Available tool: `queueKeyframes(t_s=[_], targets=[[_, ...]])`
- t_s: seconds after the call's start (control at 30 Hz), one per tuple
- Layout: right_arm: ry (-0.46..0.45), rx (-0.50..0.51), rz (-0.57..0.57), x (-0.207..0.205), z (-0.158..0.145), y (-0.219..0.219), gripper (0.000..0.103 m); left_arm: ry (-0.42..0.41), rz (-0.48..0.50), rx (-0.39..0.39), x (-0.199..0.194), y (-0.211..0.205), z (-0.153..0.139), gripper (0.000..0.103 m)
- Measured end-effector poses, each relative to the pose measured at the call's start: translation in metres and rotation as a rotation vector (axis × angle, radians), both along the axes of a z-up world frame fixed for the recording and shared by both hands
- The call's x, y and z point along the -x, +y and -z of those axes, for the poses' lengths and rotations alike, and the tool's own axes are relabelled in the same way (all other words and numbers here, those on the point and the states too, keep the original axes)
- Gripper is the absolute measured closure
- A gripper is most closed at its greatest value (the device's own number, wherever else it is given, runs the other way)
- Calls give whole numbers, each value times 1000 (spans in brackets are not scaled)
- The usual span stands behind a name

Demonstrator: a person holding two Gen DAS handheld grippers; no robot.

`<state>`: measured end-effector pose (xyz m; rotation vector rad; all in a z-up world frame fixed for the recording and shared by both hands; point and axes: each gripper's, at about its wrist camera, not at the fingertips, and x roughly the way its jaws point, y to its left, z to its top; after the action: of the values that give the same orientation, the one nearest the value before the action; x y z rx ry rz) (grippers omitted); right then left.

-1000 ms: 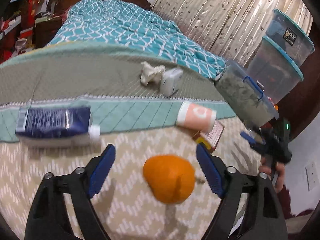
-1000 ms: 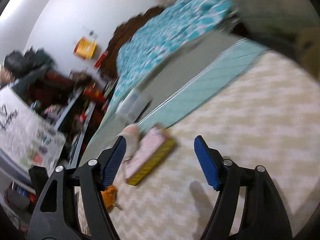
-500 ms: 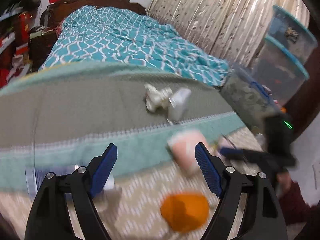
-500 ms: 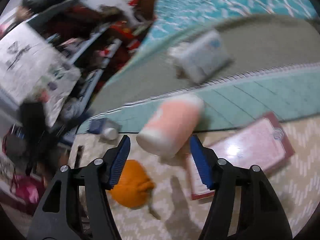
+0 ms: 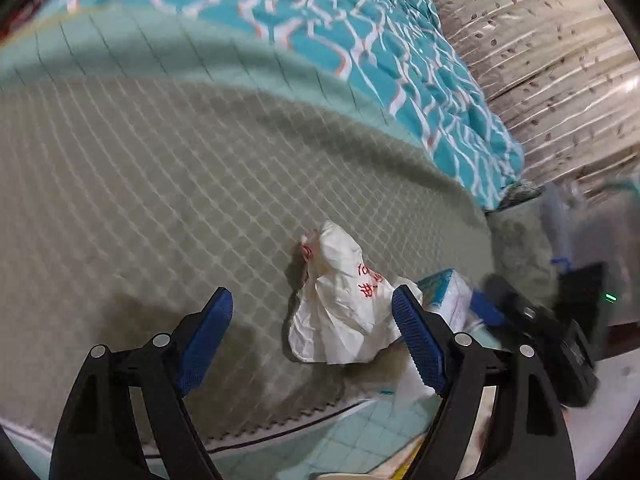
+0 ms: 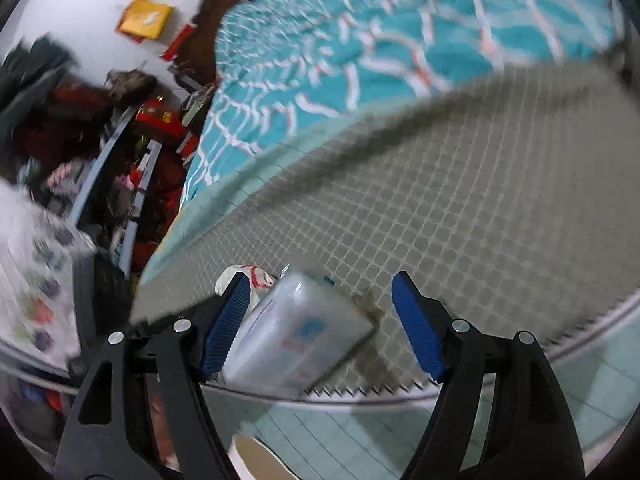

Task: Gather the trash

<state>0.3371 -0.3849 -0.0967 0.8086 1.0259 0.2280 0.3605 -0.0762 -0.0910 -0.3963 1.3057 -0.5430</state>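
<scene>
A crumpled white paper bag with red print [image 5: 344, 304] lies on the grey quilted mat [image 5: 160, 200]. My left gripper [image 5: 312, 340] is open, its jaws on either side of the bag's near end. A clear plastic tissue pack with teal print [image 6: 300, 332] lies beside the bag; it also shows in the left wrist view [image 5: 448, 296]. My right gripper [image 6: 320, 320] is open around the pack, with the pack against its left pad. The bag's edge [image 6: 248, 276] peeks out behind that pad. The right gripper's body [image 5: 552, 336] shows at the right of the left wrist view.
A teal patterned blanket [image 5: 360, 40] covers the bed beyond the mat. A curtain [image 5: 540, 60] hangs at the right, with plastic bins [image 5: 560, 216] below it. Cluttered shelves [image 6: 100, 160] stand at the left. A teal quilted border [image 6: 400, 432] runs along the mat's near edge.
Both grippers have moved forward onto the grey mat. The orange, the cup and the box have dropped out of view. The bag and the tissue pack now sit between the jaws.
</scene>
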Motion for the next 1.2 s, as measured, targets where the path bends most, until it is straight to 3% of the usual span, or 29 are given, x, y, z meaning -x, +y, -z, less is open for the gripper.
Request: queueKeyframes(t_s=[0.03, 0.07, 0.1, 0.13, 0.17, 0.23, 0.43, 0.53, 0.67, 0.8, 0.9, 0.97, 1.1, 1.2], targets=[[23, -45, -8, 0, 10, 2, 29, 4, 2, 16, 2, 0, 2, 26], [31, -61, -19, 3, 17, 5, 29, -12, 7, 19, 7, -2, 1, 33], [38, -89, -42, 7, 22, 10, 29, 3, 41, 44, 12, -6, 3, 43], [36, -106, -53, 13, 24, 14, 30, 42, 70, 82, 17, -11, 5, 64], [17, -118, -52, 23, 21, 17, 37, 55, 66, 87, 22, -13, 5, 72], [-38, -142, -41, 45, 6, 18, 39, 18, 85, 91, 37, -18, -8, 77], [-278, -191, -22, 144, -60, 0, 40, -130, 154, 249, 109, -10, -82, 78], [-318, -172, -10, 208, -69, -6, 39, -202, 234, 261, 170, -10, -101, 78], [-272, -120, 20, 280, -50, -9, 39, -228, 288, 205, 246, 1, -81, 78], [-194, 23, 37, 324, -24, 9, 36, -187, 291, 118, 288, 5, -42, 78], [-186, 168, 27, 339, -16, 26, 28, -178, 304, 49, 307, 6, -28, 77], [-211, 224, 45, 346, -14, 30, 18, -213, 314, -7, 318, 6, -25, 72], [-268, 278, 176, 368, -17, 30, 16, -278, 309, -94, 324, 6, -25, 62], [-290, 304, 237, 383, -15, 30, 15, -301, 302, -87, 333, 12, -27, 55]])
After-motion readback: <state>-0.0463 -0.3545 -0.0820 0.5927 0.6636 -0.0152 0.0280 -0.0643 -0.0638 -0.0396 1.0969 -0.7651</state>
